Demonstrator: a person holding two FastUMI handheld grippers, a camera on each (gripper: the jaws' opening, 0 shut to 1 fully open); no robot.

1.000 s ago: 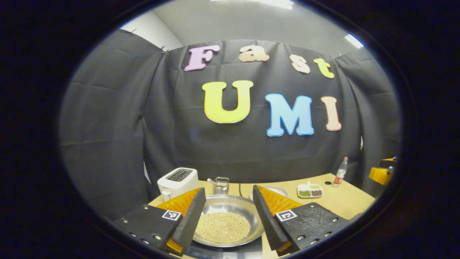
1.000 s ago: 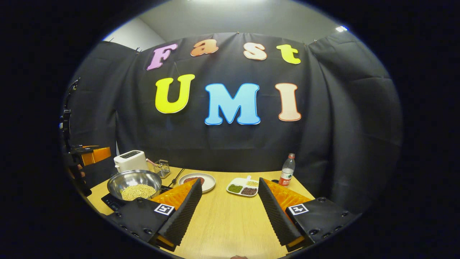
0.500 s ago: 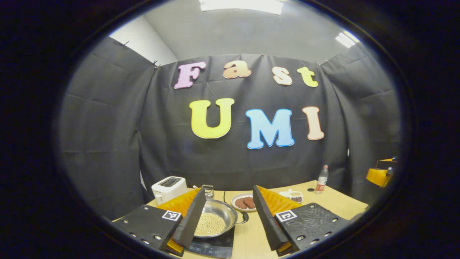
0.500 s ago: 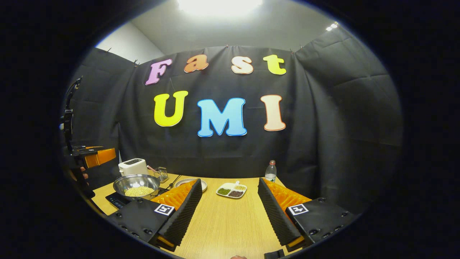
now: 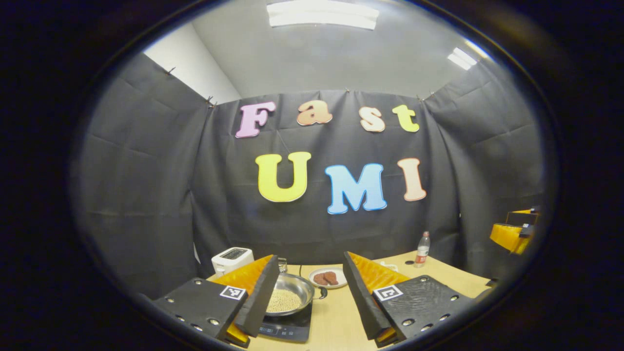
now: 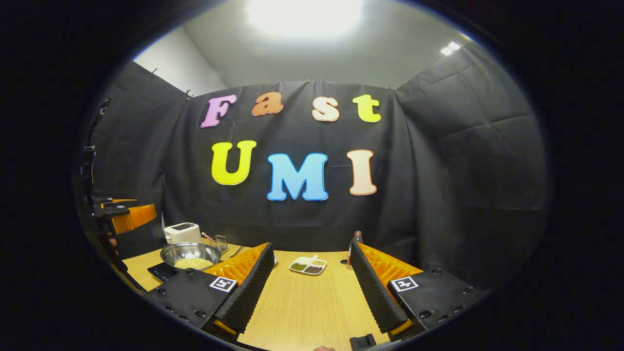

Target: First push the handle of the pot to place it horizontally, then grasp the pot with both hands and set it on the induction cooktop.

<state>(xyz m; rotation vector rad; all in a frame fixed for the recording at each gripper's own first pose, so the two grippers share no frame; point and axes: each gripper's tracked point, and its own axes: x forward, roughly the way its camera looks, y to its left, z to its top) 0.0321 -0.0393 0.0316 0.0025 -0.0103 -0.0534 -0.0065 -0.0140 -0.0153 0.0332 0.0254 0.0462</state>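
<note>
Now seated on induction cooktop (image 5: 287, 327): pot (image 5: 288, 300), flat for even contact. Left tool (image 5: 306, 292) and right tool (image 6: 311, 282) released, apart from pot, over counter (image 6: 307, 307).

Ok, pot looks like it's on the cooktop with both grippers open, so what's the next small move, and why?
Probably none beyond parking both grippers clear. The pot sits on the induction cooktop, its handle pointing sideways. The left gripper and right gripper are open and hold nothing, short of the pot.
</note>
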